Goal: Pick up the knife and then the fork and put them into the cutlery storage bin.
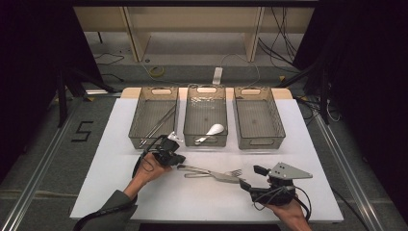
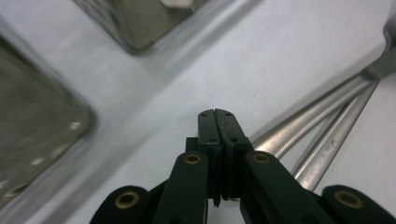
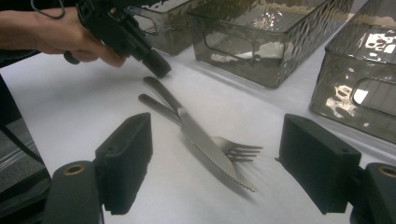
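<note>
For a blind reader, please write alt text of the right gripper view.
A knife lies across a fork on the white table, between the right gripper's open jaws. Beyond, the left gripper hovers near their handles, before three grey bins.

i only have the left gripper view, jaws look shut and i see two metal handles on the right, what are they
Observer: A knife and a fork. The knife lies across the fork on the white table.
Operator: whats in the bins ahead
Observer: In the high view, the left bin holds long thin metal pieces, probably chopsticks, the middle bin holds a white spoon, and the right bin looks empty.
Operator: where is the right gripper
Observer: The right gripper sits near the knife tip with its jaws wide open. The left gripper is shut at the handle ends.
</note>
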Tool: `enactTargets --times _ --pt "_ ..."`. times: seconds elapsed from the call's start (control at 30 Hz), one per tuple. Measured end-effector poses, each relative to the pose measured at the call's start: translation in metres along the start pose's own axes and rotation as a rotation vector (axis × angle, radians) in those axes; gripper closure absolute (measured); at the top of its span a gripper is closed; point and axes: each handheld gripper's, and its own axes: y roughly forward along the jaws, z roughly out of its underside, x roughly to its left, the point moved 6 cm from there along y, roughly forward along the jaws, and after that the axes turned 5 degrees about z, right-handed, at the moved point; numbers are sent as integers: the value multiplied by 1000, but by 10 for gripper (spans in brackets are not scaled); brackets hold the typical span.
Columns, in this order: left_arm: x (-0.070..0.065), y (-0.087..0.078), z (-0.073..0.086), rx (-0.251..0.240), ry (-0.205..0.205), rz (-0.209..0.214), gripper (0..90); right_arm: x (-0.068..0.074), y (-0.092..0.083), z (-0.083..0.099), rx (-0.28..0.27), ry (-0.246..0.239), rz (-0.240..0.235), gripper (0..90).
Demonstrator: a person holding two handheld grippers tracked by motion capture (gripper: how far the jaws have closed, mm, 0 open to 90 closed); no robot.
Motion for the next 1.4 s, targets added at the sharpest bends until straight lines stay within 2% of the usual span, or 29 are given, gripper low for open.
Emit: enactTargets --times 0.23,0.37,0.47,0.6,0.8,0.97,1.23,1.4 --pt "-5 -1 2 21 -6 44 892 0 0 0 0 1 0 265" --pt "-14 -1 5 43 -6 90 892 -1 0 0 -1 4 1 265" --pt "-20 -1 6 53 13 85 892 -1 0 0 0 3 2 265" --pt "-29 0 9 67 13 113 892 -1 0 0 -1 2 4 265" --pt "-35 0 10 72 11 84 893 -1 0 0 -1 2 4 265" --pt "-44 -2 13 97 18 87 893 -2 0 0 -2 4 8 265" --pt "-66 -6 25 153 51 121 893 -2 0 0 -1 5 9 265" --pt "-81 -7 31 170 58 146 893 -2 0 0 1 5 8 265"
